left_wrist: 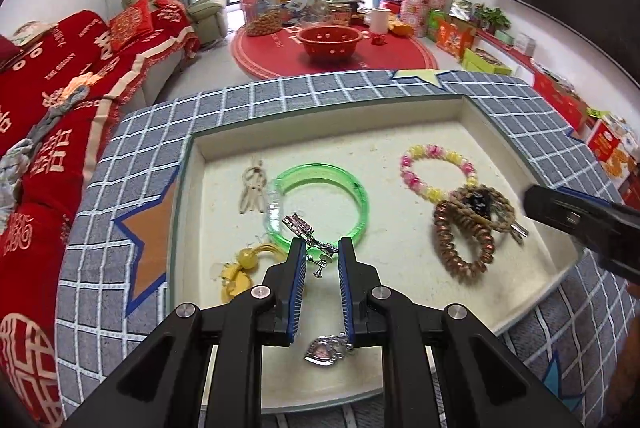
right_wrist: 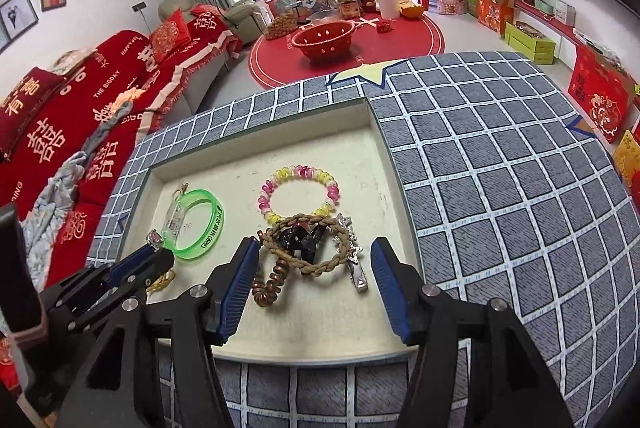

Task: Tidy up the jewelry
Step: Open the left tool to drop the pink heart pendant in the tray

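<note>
Status: sorting jewellery in the shallow cream tray [left_wrist: 520, 164] set on the checked grey desk [right_wrist: 500, 188].

L tool [left_wrist: 322, 248]: jaws narrow, nearly together. A silver chain piece [left_wrist: 308, 236] runs between the blue pads, crystal end out front over the green bangle [left_wrist: 320, 204], heart pendant [left_wrist: 320, 350] hanging at the rear near the tool's base. I judge the pads are pinching the chain, though contact on the left pad is hard to confirm from the L wrist view.

R tool [right_wrist: 316, 260]: jaws stand wide apart, nothing held. Between and just ahead of them lies a cluster: braided tan cord ring [right_wrist: 308, 240], copper coil hair tie [right_wrist: 272, 284], black clip [right_wrist: 300, 238], silver star clip [right_wrist: 354, 256]. Pads are clear of all of these. Pink-yellow bead bracelet [right_wrist: 298, 192] sits just beyond, touching the cord ring.

Other items: yellow bead charm [left_wrist: 244, 264] and a pale tassel earring [left_wrist: 254, 188] at the tray's left.

Step in hand, my judgement: R side has let go at the cluster, L side carries the chain for placing.

Next move calls for: lowering the L tool to bare tray floor, clear of the bangle, then opening so the chain drops free. Risk: chain snagging on pad ridges. R tool needs a single target picked, since the cluster items overlap.
</note>
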`<control>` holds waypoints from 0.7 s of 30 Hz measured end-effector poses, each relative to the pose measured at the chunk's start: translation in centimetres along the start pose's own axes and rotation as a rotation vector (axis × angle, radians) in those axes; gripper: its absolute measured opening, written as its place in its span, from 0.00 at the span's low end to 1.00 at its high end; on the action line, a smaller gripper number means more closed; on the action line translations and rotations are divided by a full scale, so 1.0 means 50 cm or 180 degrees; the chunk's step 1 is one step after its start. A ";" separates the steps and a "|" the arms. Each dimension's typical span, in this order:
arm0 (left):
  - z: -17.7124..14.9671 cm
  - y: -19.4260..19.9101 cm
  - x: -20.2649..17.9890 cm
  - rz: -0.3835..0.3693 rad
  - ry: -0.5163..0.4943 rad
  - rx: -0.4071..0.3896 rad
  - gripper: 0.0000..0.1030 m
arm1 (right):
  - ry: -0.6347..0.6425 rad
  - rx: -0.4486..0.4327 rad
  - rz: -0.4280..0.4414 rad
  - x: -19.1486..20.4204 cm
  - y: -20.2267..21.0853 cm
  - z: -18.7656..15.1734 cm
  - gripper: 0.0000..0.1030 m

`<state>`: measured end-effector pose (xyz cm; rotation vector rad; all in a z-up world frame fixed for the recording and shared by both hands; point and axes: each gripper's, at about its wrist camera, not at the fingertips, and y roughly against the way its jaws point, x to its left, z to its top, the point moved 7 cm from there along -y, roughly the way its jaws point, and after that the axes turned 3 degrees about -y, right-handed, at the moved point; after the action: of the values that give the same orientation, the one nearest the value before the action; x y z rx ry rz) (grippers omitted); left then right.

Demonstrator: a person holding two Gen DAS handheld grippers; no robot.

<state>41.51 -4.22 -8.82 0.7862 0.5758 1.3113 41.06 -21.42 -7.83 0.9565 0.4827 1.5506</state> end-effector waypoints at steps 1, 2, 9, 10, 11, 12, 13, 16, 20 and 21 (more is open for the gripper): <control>0.002 -0.001 0.004 0.0034 0.0016 0.0008 0.29 | -0.0009 -0.0011 0.0007 -0.001 0.007 -0.002 0.60; 0.004 -0.003 0.006 0.0055 0.0022 0.0007 0.29 | -0.0020 -0.0019 0.0015 -0.002 0.014 -0.005 0.60; 0.015 -0.001 0.024 0.0224 0.0070 -0.0036 0.29 | -0.0025 -0.0047 0.0060 -0.008 0.045 -0.018 0.61; 0.015 -0.001 0.025 0.0219 0.0074 -0.0035 0.29 | -0.0023 -0.0050 0.0070 -0.008 0.049 -0.020 0.61; 0.015 0.000 0.025 0.0214 0.0081 -0.0035 0.29 | -0.0017 -0.0049 0.0076 -0.006 0.051 -0.021 0.61; 0.016 0.000 0.026 0.0219 0.0090 -0.0043 0.29 | -0.0009 -0.0049 0.0079 -0.006 0.053 -0.023 0.61; 0.016 0.001 0.027 0.0225 0.0098 -0.0056 0.29 | 0.0003 -0.0052 0.0081 -0.005 0.056 -0.025 0.61; 0.019 0.013 0.035 0.0307 0.0163 -0.0136 0.98 | 0.0034 -0.0062 0.0072 -0.001 0.059 -0.030 0.61; 0.028 0.041 0.037 0.0323 0.0138 -0.0294 1.00 | 0.0031 -0.0066 0.0077 -0.003 0.062 -0.035 0.61; 0.030 0.044 0.038 0.0326 0.0131 -0.0298 1.00 | 0.0028 -0.0067 0.0071 -0.003 0.062 -0.035 0.61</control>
<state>41.64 -2.46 -6.07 0.7206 0.5085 1.4411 37.78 -21.90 -6.55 0.9421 0.4623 1.5778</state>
